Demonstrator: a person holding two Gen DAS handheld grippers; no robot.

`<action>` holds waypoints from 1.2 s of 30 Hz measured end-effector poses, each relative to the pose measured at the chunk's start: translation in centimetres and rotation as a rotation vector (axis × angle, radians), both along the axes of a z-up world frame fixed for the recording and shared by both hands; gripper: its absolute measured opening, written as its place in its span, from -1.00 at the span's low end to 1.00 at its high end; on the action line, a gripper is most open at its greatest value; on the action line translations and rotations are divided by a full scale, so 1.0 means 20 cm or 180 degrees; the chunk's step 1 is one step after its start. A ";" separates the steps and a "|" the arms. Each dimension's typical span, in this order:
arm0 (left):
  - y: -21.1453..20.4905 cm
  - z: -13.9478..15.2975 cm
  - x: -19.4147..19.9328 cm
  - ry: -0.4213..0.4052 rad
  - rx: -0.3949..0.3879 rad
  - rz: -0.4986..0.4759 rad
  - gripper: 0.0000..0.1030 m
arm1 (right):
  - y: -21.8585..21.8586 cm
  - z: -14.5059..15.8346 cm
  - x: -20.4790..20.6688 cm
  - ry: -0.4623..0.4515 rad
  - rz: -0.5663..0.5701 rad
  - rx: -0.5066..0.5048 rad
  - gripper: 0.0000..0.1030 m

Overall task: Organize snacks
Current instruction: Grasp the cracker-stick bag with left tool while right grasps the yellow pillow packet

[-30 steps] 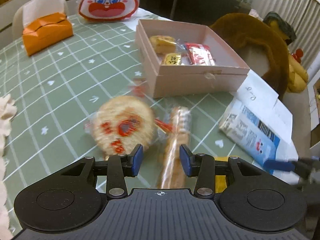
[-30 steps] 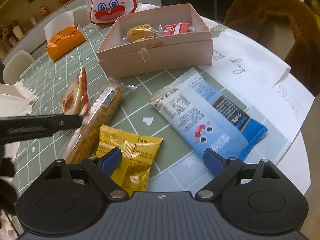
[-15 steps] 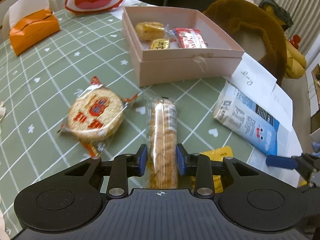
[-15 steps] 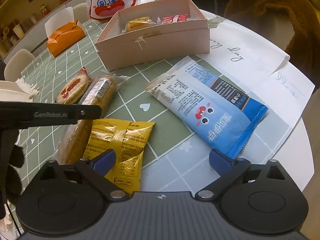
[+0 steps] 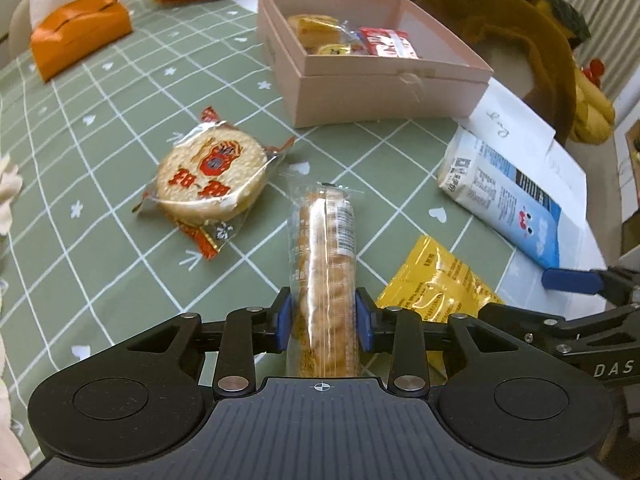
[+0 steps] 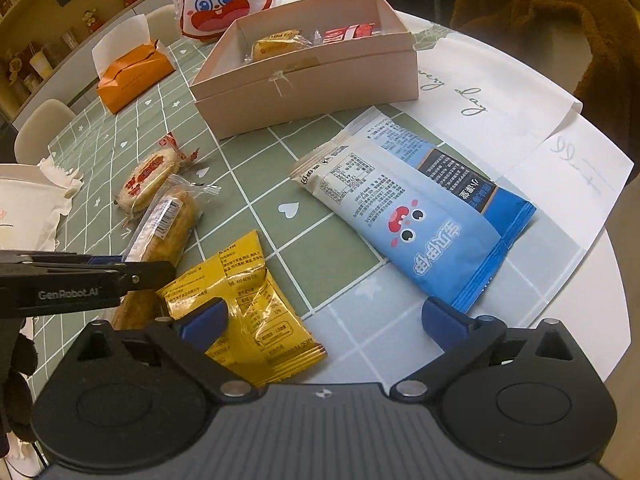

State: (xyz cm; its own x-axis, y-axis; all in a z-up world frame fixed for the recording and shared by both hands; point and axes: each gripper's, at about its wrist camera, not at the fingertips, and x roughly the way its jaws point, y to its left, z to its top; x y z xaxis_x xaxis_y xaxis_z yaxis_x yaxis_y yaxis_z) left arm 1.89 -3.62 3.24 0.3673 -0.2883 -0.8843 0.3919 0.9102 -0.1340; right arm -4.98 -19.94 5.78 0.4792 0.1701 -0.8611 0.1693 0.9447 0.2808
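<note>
My left gripper (image 5: 323,316) is shut on the near end of a long clear-wrapped biscuit stick (image 5: 326,256), which lies on the green checked tablecloth; the stick also shows in the right wrist view (image 6: 164,228). A round rice cracker pack (image 5: 210,178) lies to its left. A yellow snack packet (image 6: 244,308) lies under my right gripper (image 6: 324,316), which is open and empty just above the table. A blue and white snack bag (image 6: 416,208) lies to the right. The pink box (image 5: 384,92) at the back holds three small snacks.
An orange tissue box (image 5: 80,34) and a rabbit-face bag (image 6: 222,0) stand at the far side. White paper sheets (image 6: 520,120) lie by the table's right edge. A brown plush coat (image 5: 520,52) hangs behind the box. White cloth (image 6: 28,208) lies at the left.
My left gripper has closed its fingers onto the biscuit stick. My right gripper has moved lower and closer over the yellow packet, still open.
</note>
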 end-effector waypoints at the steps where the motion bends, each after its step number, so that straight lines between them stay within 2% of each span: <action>1: 0.00 0.00 -0.01 -0.0016 0.0020 -0.0002 -0.27 | 0.00 0.00 0.00 -0.0008 0.0010 0.0000 1.00; 5: 0.01 0.00 -0.02 -0.0043 -0.0001 0.0002 -0.25 | -0.01 0.01 0.00 -0.0021 0.0056 0.0065 1.00; 9: 0.08 0.01 0.02 0.0156 -0.0205 0.0124 -0.29 | 0.02 0.08 -0.03 -0.0191 0.0357 0.0237 0.99; 11: 0.11 0.01 0.04 0.0253 -0.0289 0.0229 -0.29 | 0.08 0.10 -0.02 -0.0215 0.0574 0.0086 0.99; 15: 0.14 0.01 0.06 0.0329 -0.0377 0.0337 -0.30 | 0.19 0.07 0.04 -0.0156 0.0737 -0.0233 0.97; 19: 0.13 0.00 0.05 0.0273 -0.0341 0.0303 -0.30 | 0.24 0.03 0.10 -0.0109 0.0834 -0.0327 0.93; 22: 0.11 0.01 0.04 0.0193 -0.0227 0.0204 -0.28 | 0.25 0.02 0.11 -0.0096 0.0877 -0.0297 0.59; 23: 0.10 0.01 0.04 0.0183 -0.0211 0.0201 -0.28 | 0.25 0.03 0.11 -0.0115 0.0899 -0.0303 0.34; 24: 0.09 0.01 0.03 0.0176 -0.0196 0.0213 -0.28 | 0.25 0.04 0.10 -0.0117 0.0910 -0.0273 0.22; 31: 0.06 0.00 -0.01 0.0032 -0.0065 0.0269 -0.26 | 0.12 0.06 0.02 -0.0133 0.0629 -0.0204 0.20; 36: 0.04 0.00 -0.06 -0.0154 0.0029 0.0239 -0.26 | 0.04 0.07 -0.05 -0.0170 0.0563 -0.0181 0.20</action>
